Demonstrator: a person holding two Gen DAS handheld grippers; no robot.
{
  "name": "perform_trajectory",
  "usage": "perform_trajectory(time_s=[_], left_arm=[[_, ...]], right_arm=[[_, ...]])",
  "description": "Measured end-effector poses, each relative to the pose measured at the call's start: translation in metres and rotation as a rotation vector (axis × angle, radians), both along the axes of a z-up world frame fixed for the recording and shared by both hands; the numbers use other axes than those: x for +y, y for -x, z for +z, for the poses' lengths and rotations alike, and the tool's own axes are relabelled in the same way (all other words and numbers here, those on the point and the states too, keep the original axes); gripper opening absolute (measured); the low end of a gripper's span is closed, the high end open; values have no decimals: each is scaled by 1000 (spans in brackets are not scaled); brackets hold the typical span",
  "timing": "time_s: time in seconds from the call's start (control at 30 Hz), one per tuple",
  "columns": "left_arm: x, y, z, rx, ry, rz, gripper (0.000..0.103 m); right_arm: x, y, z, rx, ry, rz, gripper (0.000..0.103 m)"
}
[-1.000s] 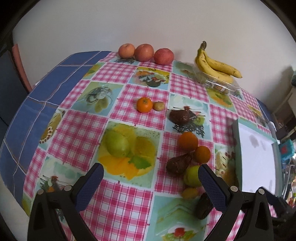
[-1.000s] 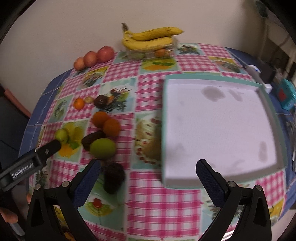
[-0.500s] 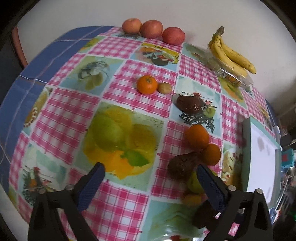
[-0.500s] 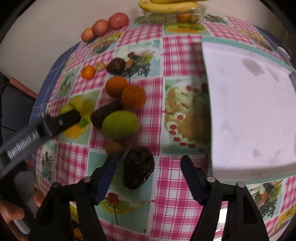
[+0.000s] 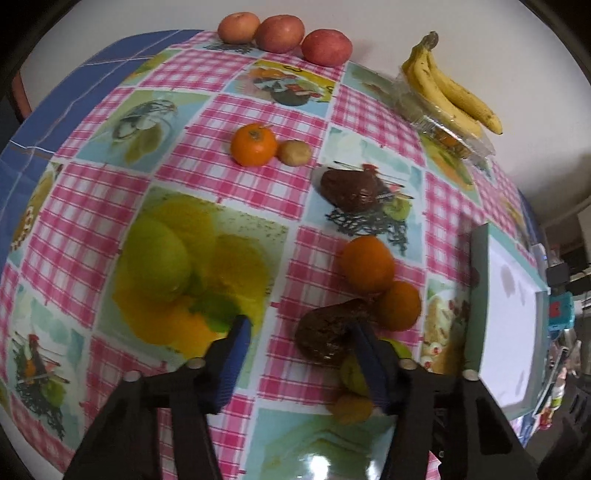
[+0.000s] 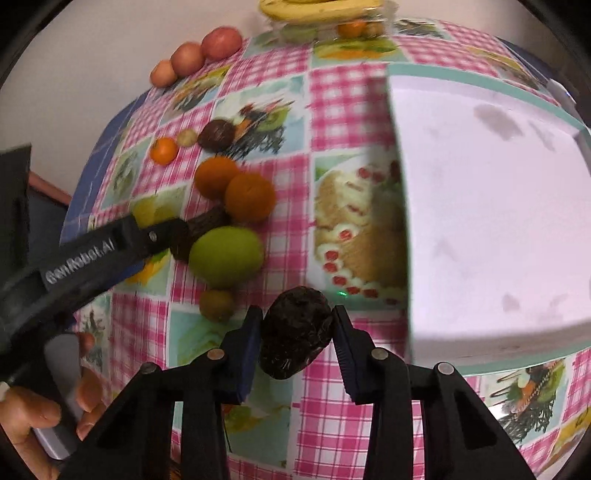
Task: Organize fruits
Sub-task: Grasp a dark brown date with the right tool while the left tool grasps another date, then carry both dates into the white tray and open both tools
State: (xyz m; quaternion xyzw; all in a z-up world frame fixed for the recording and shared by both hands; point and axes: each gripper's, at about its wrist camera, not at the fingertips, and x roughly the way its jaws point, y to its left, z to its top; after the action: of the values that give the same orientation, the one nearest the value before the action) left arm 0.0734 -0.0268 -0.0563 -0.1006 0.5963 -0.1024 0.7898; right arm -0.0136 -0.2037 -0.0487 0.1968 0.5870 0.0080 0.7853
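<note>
Your right gripper (image 6: 295,332) clenched on dark fruit (image 6: 293,332), tray (image 6: 498,221) at 2 o'clock. Your left gripper (image 5: 299,339) closing around brown fruit (image 5: 325,336), not gripping.

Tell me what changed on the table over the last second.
Both tongs came down toward the fruit. The right tongs closed on the dark wrinkled avocado. The left tongs are closing beside the brown avocado, only the right finger touching it. The oranges, apples, bananas and white tray stayed put.

Three apples (image 5: 283,32), three oranges (image 5: 366,264)
</note>
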Motion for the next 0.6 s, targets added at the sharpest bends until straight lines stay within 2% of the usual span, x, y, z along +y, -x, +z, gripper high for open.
perform_trajectory(time_s=[0.03,0.13,0.37,0.5,0.6], left_arm=[[-3,0,1,-1,14,-6,42],[-11,1,3,7,40,-22,32],[-13,3,11,8,73,-5,31],[-14,6,31,-43,111,-12,30],[-15,7,44,-81,135,-19,30]], right_arm=[[-1,0,1,-4,-2,-2,39],[-5,1,6,-26,8,-12,39],[-19,0,19,-77,-2,-53,39],[-31,-2,30,-125,-30,-97,39],[-51,-1,41,-159,-15,-148,39]])
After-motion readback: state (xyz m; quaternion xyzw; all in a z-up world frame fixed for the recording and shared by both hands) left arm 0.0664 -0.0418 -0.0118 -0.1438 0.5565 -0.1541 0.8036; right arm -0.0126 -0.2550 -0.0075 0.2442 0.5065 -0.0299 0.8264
